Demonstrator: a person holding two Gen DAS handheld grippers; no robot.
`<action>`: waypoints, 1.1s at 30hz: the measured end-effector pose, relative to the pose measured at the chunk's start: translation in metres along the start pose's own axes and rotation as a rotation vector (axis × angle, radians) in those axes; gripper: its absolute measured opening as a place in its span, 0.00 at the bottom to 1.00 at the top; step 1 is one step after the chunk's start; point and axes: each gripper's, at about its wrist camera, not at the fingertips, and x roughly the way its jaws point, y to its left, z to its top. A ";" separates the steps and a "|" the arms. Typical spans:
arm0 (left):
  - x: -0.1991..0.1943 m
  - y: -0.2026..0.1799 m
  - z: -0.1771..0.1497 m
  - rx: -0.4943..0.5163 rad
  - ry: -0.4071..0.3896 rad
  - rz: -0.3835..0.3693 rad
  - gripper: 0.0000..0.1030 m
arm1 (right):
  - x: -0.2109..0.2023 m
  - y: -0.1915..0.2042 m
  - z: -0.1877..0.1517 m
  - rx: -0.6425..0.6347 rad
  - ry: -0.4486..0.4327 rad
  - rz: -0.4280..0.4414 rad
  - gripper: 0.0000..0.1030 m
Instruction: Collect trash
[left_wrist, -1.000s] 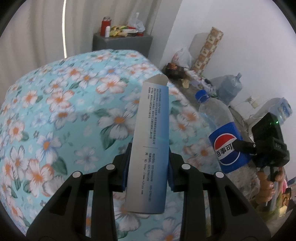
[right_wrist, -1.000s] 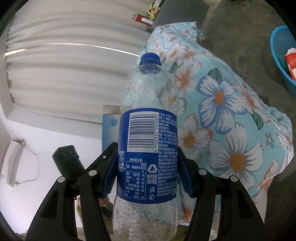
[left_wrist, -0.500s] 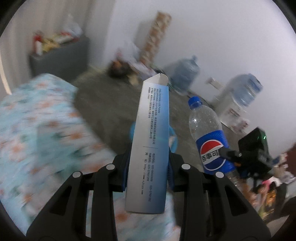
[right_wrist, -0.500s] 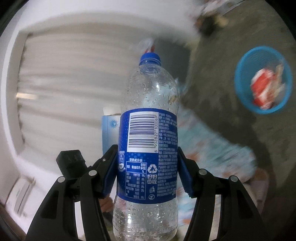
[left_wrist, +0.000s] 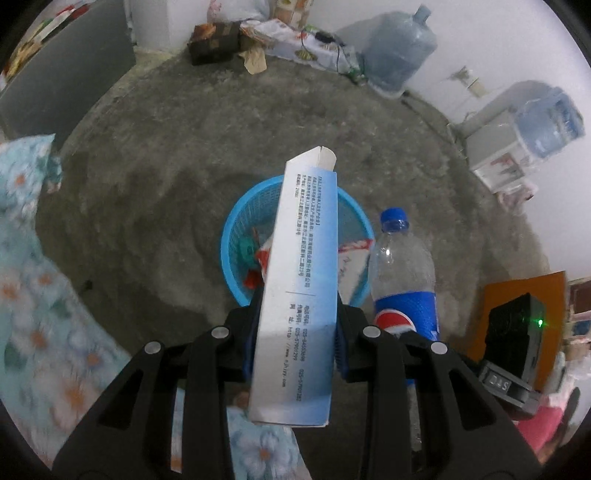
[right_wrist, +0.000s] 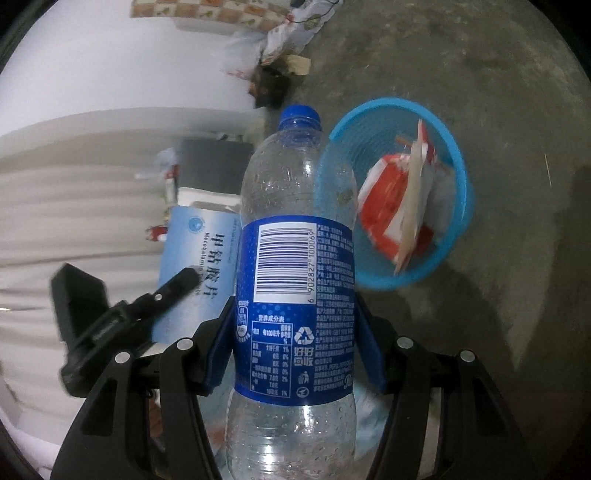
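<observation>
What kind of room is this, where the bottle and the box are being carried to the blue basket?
Probably a lived-in room in a home: bare concrete floor, floral bedding, large water jugs by a white wall, and a blue basket holding wrappers.

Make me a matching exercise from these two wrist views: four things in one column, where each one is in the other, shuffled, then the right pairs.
Things:
1. carton
2. Pepsi bottle
3. blue basket
4. red and white wrapper

Places:
A. on the concrete floor
B. inside the basket
C. clamped in the left gripper
D. clamped in the right gripper

Pairs: 1-C, 2-D, 3-A, 4-B
</observation>
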 end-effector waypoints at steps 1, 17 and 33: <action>0.008 -0.001 0.006 0.005 0.005 0.011 0.30 | 0.008 -0.002 0.009 0.000 -0.007 -0.008 0.58; 0.010 -0.019 0.008 0.092 -0.069 -0.044 0.53 | 0.002 -0.042 0.005 0.031 -0.152 -0.133 0.71; -0.260 0.023 -0.172 0.152 -0.552 -0.045 0.84 | -0.089 0.152 -0.122 -0.614 -0.375 -0.206 0.86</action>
